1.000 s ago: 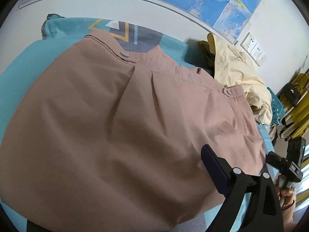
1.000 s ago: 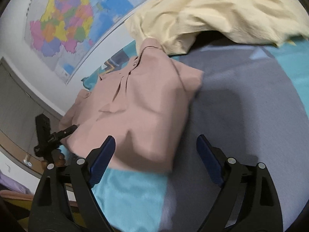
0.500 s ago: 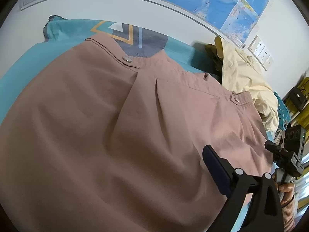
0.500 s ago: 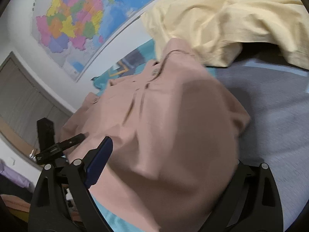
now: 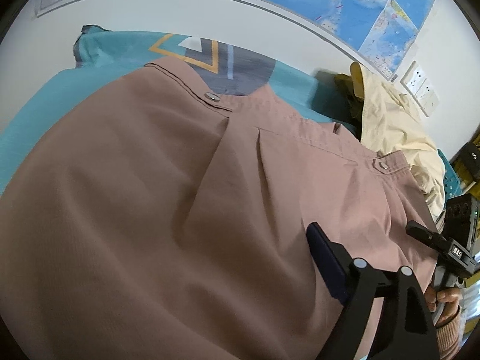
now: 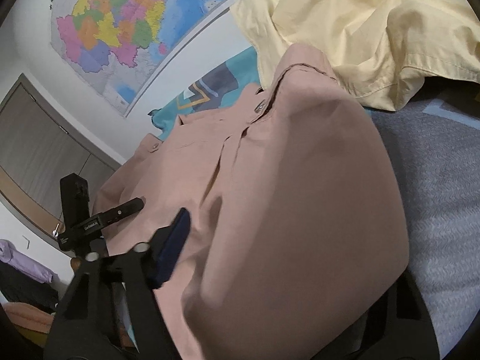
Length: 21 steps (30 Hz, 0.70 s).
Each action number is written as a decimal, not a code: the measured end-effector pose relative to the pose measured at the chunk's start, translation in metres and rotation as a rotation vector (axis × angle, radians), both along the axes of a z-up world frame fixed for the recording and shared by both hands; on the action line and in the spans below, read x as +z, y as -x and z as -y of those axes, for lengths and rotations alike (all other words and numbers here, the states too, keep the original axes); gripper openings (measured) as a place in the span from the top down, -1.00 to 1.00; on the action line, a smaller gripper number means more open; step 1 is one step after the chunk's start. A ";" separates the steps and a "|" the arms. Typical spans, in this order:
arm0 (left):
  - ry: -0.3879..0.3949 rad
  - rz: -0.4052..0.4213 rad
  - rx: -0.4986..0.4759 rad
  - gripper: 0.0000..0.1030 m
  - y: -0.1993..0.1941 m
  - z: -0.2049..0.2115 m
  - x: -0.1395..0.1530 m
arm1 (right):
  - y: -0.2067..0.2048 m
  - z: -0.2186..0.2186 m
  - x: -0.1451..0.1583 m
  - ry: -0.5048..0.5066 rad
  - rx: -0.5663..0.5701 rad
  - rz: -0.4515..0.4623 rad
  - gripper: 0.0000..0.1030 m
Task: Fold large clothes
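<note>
A large dusty-pink garment (image 5: 180, 195) with snap buttons lies on a teal and grey bed cover (image 5: 39, 96). It fills both views and also shows in the right wrist view (image 6: 285, 195). My left gripper (image 5: 210, 294) sits over the near hem; only its right finger (image 5: 327, 258) shows, the other is hidden under the cloth. My right gripper (image 6: 270, 270) sits at the garment's other side; its left finger (image 6: 171, 249) shows and cloth drapes over the right one. Whether either is clamped on the cloth is hidden.
A crumpled pale-yellow garment (image 6: 360, 24) lies at the bed's far right, touching the pink one; it also shows in the left wrist view (image 5: 399, 138). A wall with maps (image 6: 120, 24) runs behind the bed. Grey cover (image 6: 444, 195) lies to the right.
Both grippers have moved in onto the pink garment. Its cloth now covers my right gripper's right finger, which stood free over the grey cover a second ago.
</note>
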State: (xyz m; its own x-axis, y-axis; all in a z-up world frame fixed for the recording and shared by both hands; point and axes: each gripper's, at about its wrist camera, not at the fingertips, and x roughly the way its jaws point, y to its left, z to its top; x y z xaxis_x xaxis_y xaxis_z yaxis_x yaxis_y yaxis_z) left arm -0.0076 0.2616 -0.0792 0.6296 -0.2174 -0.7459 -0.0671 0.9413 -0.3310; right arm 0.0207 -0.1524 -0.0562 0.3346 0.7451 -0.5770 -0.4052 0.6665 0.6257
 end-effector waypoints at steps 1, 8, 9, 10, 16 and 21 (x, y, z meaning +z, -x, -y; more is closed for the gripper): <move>-0.005 0.001 0.005 -0.50 0.001 0.000 0.000 | -0.002 -0.001 -0.002 -0.003 0.001 -0.013 0.11; 0.021 0.009 -0.017 -0.38 0.000 -0.008 -0.001 | -0.008 -0.002 -0.005 -0.014 0.029 -0.043 0.32; 0.035 0.010 -0.031 -0.52 -0.001 -0.008 -0.001 | -0.009 -0.003 -0.005 -0.020 0.028 -0.047 0.30; 0.039 0.009 -0.033 -0.58 -0.003 -0.006 0.000 | -0.009 -0.004 -0.005 -0.024 0.029 -0.048 0.24; -0.021 0.004 0.007 -0.42 -0.009 0.005 0.000 | -0.011 -0.017 -0.003 0.012 0.043 -0.033 0.34; -0.016 0.012 0.015 0.21 -0.003 -0.001 0.006 | -0.009 -0.018 0.000 -0.018 0.053 -0.032 0.68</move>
